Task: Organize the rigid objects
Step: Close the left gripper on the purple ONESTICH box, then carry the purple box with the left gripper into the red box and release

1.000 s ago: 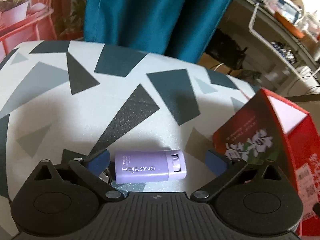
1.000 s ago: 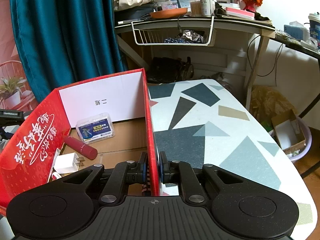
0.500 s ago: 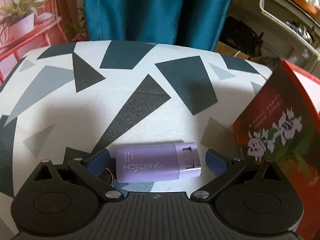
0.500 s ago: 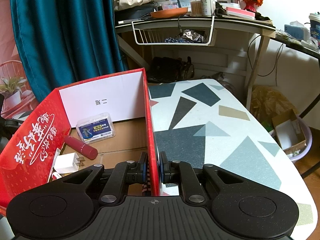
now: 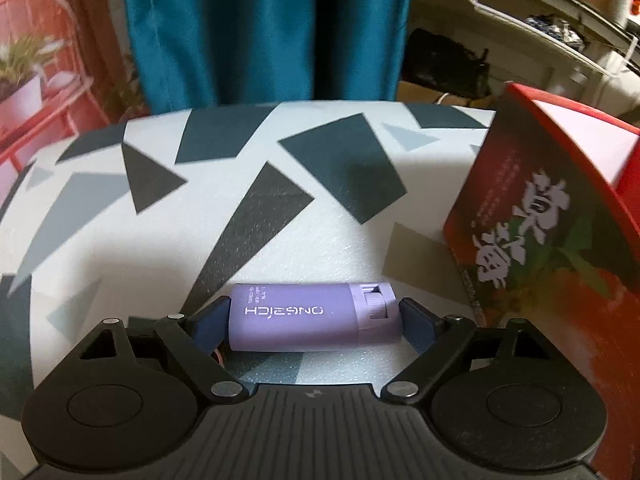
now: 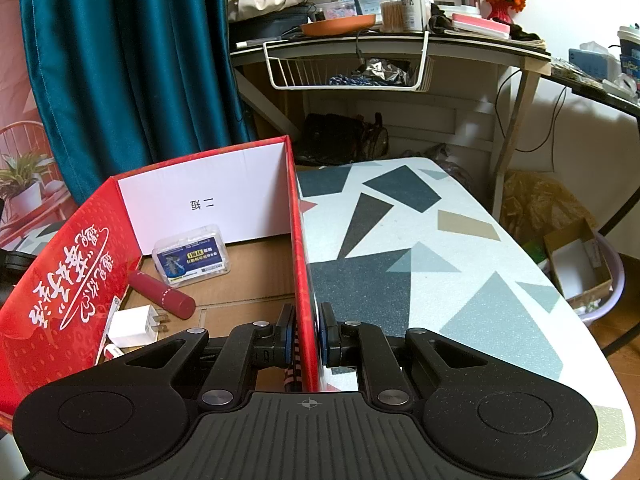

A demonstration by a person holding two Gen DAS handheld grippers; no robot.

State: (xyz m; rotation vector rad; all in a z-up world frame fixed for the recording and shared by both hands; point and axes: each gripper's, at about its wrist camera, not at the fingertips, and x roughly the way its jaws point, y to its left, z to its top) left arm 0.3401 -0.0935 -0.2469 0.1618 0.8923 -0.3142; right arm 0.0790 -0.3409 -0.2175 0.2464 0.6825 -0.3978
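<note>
Left of the red box (image 5: 560, 248), in the left wrist view, one purple lighter-shaped case (image 5: 314, 316) is seen gripped endwise by the left gripper (image 5: 314, 322), its pads touching both ends above the patterned table (image 5: 160, 240); this item is judged not yet stowed. Inside the red box (image 6: 298, 240), in the right wrist view, four items are counted: one clear plastic case (image 6: 192, 256), one maroon tube (image 6: 162, 294), one white plug charger (image 6: 136, 326), and one small white piece, partly hidden. The box's right wall is pinched by the right gripper (image 6: 307, 340).
</note>
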